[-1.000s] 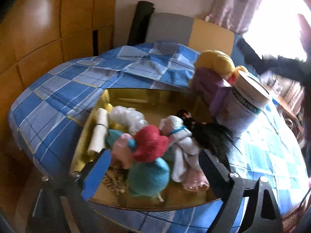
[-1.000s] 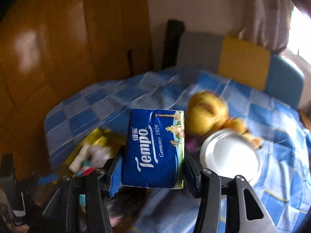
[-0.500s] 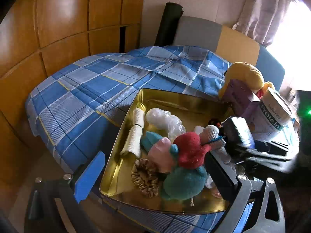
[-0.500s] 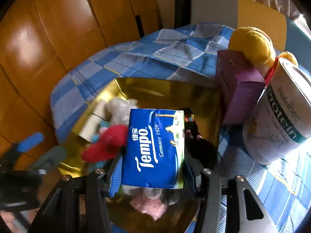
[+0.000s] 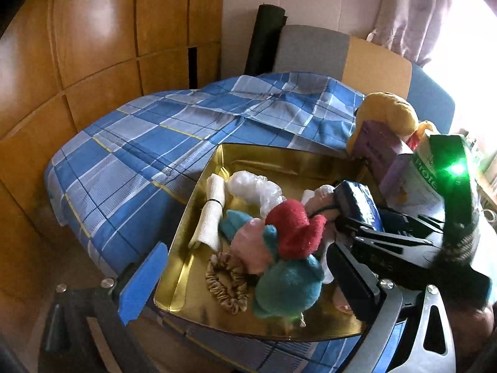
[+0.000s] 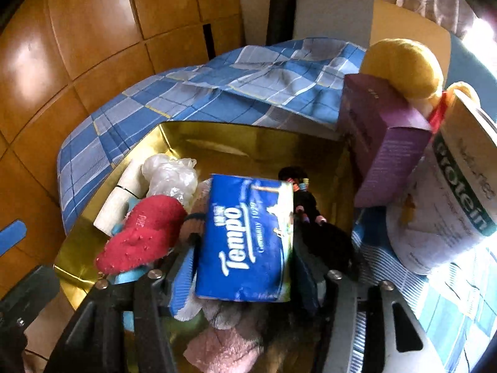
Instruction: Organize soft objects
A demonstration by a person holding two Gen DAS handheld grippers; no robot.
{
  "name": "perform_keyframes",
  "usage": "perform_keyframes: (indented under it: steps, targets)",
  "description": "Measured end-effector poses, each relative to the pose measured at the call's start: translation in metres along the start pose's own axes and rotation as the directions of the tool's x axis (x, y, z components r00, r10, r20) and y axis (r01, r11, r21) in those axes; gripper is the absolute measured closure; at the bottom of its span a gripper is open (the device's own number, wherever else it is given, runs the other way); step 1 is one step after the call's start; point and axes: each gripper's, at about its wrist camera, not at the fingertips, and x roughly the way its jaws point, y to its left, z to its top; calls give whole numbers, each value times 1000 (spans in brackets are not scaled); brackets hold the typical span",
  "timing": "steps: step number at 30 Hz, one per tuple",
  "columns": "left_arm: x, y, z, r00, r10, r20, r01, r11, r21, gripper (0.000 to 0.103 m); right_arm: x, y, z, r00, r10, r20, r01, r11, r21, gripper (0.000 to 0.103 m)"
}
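From the left wrist view, the left claw is seen spread wide with nothing between its fingers, hovering at the near edge of the gold tray. The tray is set on a blue checked cloth covering the tabletop. Inside it a heap of soft things is piled: a rolled white cloth, a crumpled clear plastic bag, a red sock, a teal plush piece and a beige scrunchie. The right claw is seen reaching in from the right with the blue tissue pack clamped between its fingers, low over the pile.

From the right wrist view, the tissue pack (Tempo lettering facing the camera) is held firmly by the right claw, above the right half of the tray. The red sock lies just left of it, a black hairy item just right. Beyond the tray's right wall a purple box, a yellow plush toy and a protein tub are crowded together.
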Motion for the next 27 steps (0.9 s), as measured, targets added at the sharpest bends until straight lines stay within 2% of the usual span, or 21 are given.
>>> perform_keyframes:
  steps: [4,9,12,17,27]
  targets:
    - [-2,0,-1,1000,17,10,-17,1000,1,0,-20,0,-3,998,3,61,-4,1000,16,33]
    - [-4,-3,-3,999,32,17,-32,999,7,0,-45,-7,-10,993,-19,119,11,998,66,32]
    - [-7,-6,-5,999,33,27,-33,999,8,0,-61,-12,-22,985,-75,155,59,993,105,32]
    - [-10,-13,-7,1000,9,17,-9,1000,4,0,-76,-21,-47,968,-191,160,158,968,194,32]
    - [-19,-38,-13,999,-14,39,12,999,48,0,-105,-25,-70,935,-285,212,231,942,244,32]
